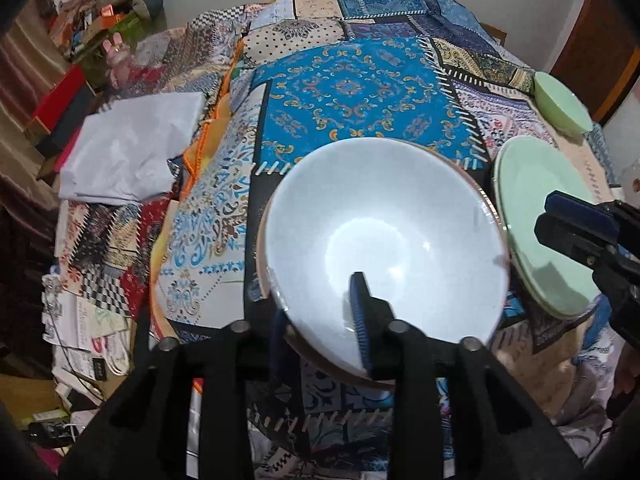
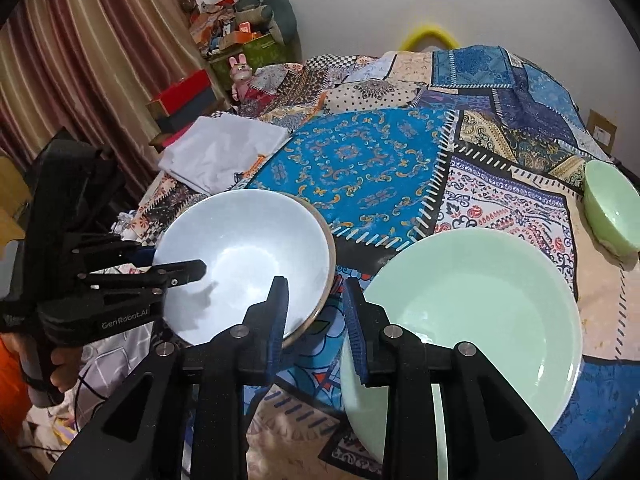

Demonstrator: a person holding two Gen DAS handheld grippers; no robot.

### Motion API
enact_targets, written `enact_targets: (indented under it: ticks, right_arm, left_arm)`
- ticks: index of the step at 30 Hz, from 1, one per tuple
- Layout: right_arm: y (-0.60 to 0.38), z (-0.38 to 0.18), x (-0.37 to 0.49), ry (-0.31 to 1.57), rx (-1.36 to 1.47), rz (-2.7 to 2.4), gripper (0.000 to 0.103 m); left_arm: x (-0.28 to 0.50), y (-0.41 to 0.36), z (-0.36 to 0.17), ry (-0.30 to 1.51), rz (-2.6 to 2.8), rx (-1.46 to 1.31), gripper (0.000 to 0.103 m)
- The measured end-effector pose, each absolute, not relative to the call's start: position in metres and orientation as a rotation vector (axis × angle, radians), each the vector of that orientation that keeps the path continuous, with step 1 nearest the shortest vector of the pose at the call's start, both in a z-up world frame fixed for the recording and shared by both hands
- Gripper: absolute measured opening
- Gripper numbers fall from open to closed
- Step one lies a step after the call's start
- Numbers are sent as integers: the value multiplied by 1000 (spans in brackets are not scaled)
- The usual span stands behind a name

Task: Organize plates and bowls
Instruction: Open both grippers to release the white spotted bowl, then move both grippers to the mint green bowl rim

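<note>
Two bowls and one plate are counted on the patchwork counter (image 2: 360,168): a white bowl (image 2: 244,260), straddled at its rim by the left tongs (image 1: 320,320), slightly parted; a green plate (image 2: 472,320) beside it, its near rim beside the right tongs (image 2: 316,320), nearly closed on nothing; a green bowl (image 2: 612,212) well apart.

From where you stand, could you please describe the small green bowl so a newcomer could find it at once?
Start at the patchwork tablecloth with its bright blue square in the middle. Go to the right edge of the table, past the wide green plate. There sits the small green bowl: it is deeper and far smaller than the plate, and green, unlike the big white bowl on the left.
</note>
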State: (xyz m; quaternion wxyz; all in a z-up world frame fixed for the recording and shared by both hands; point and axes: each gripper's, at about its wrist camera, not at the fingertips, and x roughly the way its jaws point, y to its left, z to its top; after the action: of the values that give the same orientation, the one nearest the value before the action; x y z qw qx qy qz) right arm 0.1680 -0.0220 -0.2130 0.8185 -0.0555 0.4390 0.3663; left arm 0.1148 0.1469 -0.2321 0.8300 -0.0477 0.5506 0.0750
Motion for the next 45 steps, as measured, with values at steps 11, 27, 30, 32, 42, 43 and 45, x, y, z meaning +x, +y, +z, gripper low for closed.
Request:
enact_targets:
  ticks: [11, 27, 30, 32, 42, 43, 45]
  right_arm:
    - [-54, -187, 171, 860, -65, 745, 52]
    - [-145, -152, 200, 740, -37, 546, 65]
    - [-165, -148, 208, 731, -29, 504, 66]
    - [-179, -145, 216, 726, -21, 474, 66]
    - [-227, -145, 255, 719, -16, 358, 73]
    - [-231, -147, 259, 716, -11, 347, 77]
    - [-239, -150, 266, 713, -4, 325, 77]
  left_arm:
    - [108, 139, -195, 1063, 218, -60, 56]
    - [147, 56, -108, 820, 64, -40, 66]
    - [161, 38, -104, 805, 26, -37, 67]
    - [171, 27, -104, 806, 7, -35, 67]
    - [240, -23, -118, 843, -52, -16, 67]
    - [247, -28, -120, 849, -57, -13, 67]
    - [260, -35, -124, 856, -63, -6, 67]
